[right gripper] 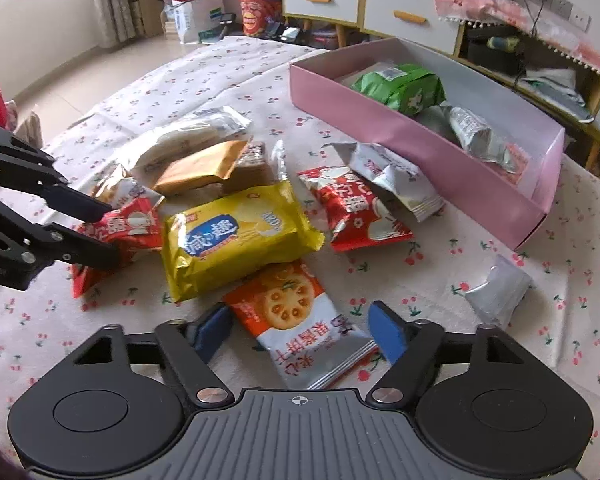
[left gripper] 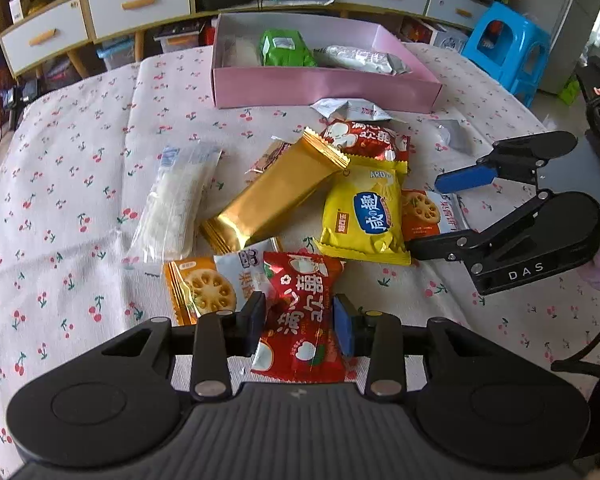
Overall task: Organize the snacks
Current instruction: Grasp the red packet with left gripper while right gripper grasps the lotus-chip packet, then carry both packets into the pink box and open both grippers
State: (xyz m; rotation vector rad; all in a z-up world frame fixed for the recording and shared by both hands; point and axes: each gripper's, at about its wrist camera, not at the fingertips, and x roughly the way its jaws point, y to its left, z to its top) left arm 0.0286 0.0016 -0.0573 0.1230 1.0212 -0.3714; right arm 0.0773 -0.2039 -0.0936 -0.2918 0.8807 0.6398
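A heap of snack packets lies on a cherry-print tablecloth [left gripper: 72,184]. My left gripper [left gripper: 300,322] is shut on a red packet [left gripper: 300,280], its pads pressing both sides; the right wrist view shows that left gripper [right gripper: 112,234] gripping the red packet [right gripper: 132,226]. My right gripper [right gripper: 300,330] stands open around an orange-and-white lotus-root cracker packet [right gripper: 296,320], pads close beside its edges. In the left wrist view the right gripper [left gripper: 424,216] straddles that packet [left gripper: 422,210]. A pink box [left gripper: 324,88] [right gripper: 420,152] at the far side holds a green packet [left gripper: 284,48] and a silvery one [left gripper: 360,60].
A yellow packet [right gripper: 236,236], a gold one [left gripper: 276,196], a clear white one [left gripper: 176,204], another red one [right gripper: 360,208] and a white wrapper [right gripper: 396,184] lie between the grippers and the box. A small silver pack [right gripper: 500,288] lies right. A blue stool [left gripper: 504,48] and drawers [left gripper: 140,4] stand behind.
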